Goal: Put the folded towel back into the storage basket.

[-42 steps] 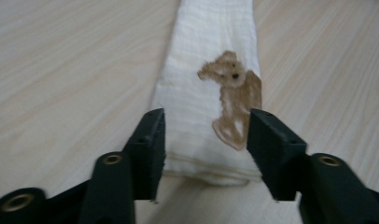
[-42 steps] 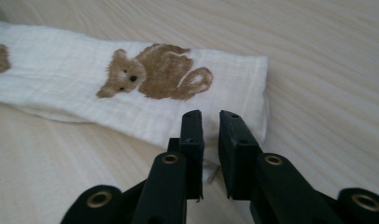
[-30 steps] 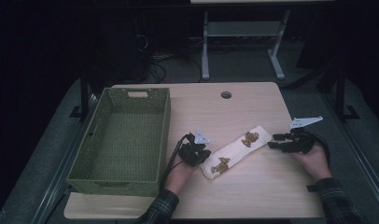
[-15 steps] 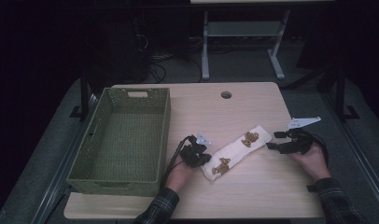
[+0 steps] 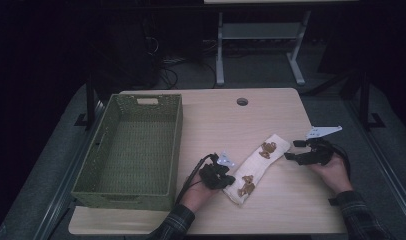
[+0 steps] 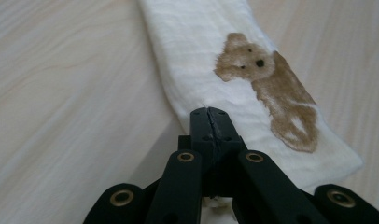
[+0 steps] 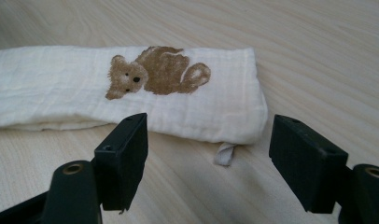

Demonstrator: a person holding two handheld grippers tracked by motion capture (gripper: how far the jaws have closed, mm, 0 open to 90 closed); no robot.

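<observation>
A long folded white cloth (image 5: 261, 167) printed with brown teddy bears lies slantwise on the wooden table (image 5: 216, 120). My left gripper (image 5: 229, 179) is at its near end. In the left gripper view its jaws (image 6: 209, 112) are shut, tips resting on the edge of the cloth (image 6: 201, 60); I cannot tell if any fabric is pinched. My right gripper (image 5: 291, 150) sits just off the cloth's far end. Its jaws (image 7: 208, 140) are open and have just been opening, with nothing between them. The cloth's end (image 7: 192, 107) and a small tag (image 7: 223, 154) lie just beyond the right gripper.
A green woven basket (image 5: 176, 145) stands on the left part of the table, a hand's width from my left gripper. A round cable hole (image 5: 242, 101) is near the far edge. Bare wood lies between the cloth and the far edge.
My left gripper has slid a little toward the near end of the cloth. The right gripper's jaws stand wider apart; that hand has stayed where it was. The cloth has barely shifted.
</observation>
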